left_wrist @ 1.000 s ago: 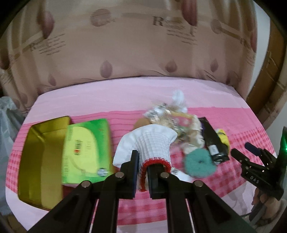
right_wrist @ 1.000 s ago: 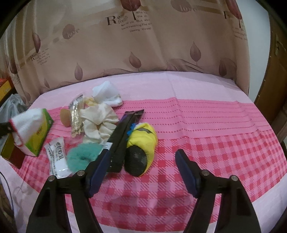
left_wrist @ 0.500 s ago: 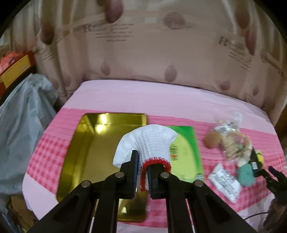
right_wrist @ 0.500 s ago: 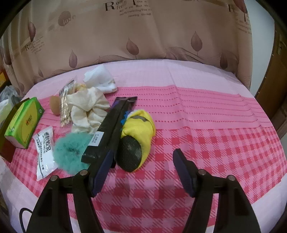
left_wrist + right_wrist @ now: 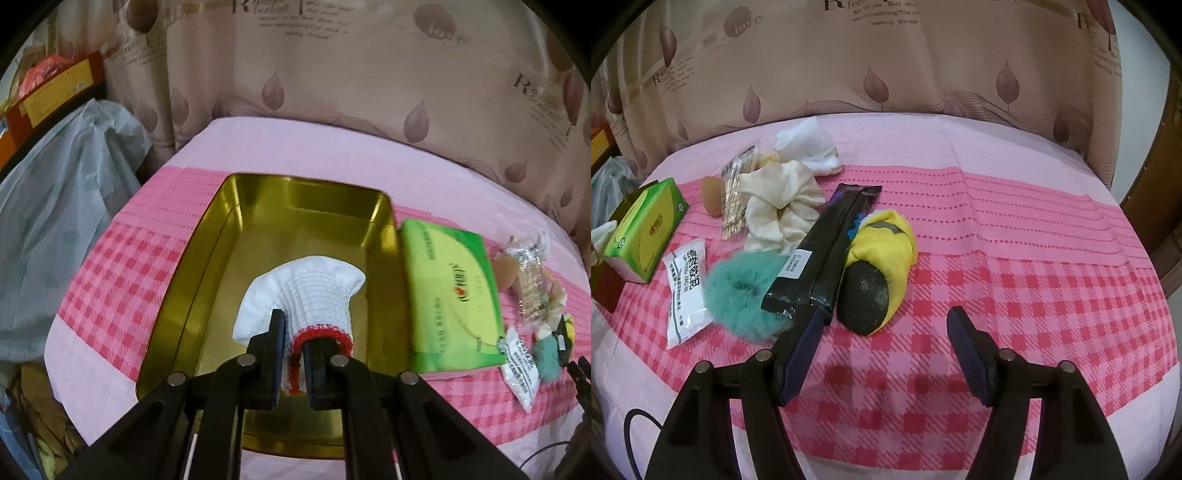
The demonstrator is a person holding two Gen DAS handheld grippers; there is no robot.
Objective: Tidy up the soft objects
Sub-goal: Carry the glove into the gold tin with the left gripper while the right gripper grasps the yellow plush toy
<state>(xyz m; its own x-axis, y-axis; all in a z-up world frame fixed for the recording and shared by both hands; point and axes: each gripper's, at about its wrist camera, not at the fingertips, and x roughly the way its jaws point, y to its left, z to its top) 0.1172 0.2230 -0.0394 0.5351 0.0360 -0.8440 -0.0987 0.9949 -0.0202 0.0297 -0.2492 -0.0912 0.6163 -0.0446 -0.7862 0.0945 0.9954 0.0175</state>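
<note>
left gripper (image 5: 293, 354): my fingers are clamped on the red cuff of the glove (image 5: 306, 295); pointing steeply down.
glove: white knit, hanging from my left fingers over the tin (image 5: 207, 266); body fans out forward above the tin floor. Can't tell whether it touches the floor.
tin: gold, rectangular, open top, on the left part of the desk (image 5: 110, 280); nothing else visible in it.
tissue pack (image 5: 450, 295): green, just beside the tin's right wall; can't tell if they touch.
right gripper (image 5: 882, 332): my fingers stand apart, nothing between them, hovering over bare pink check cloth just in front of the pile.
yellow toy (image 5: 882, 254): soft, with a dark rounded end facing my right fingers; lies just ahead of the gap.
black packet (image 5: 827, 251): long, glossy, lying against the toy's left side; its near end sits by my left-hand finger tip.
teal scrunchie (image 5: 742, 295): fluffy, left of the packet, partly under it.
white sachet (image 5: 683, 288): flat, left of the scrunchie, touching it.
cream scrunchie (image 5: 783, 206): crumpled, behind the teal one.
far pile: white cloth (image 5: 809, 147), clear wrapper (image 5: 735, 195), brown sponge (image 5: 711, 194), all near the cream scrunchie.
backdrop: beige leaf-print curtain (image 5: 886, 66) behind the desk.
</note>
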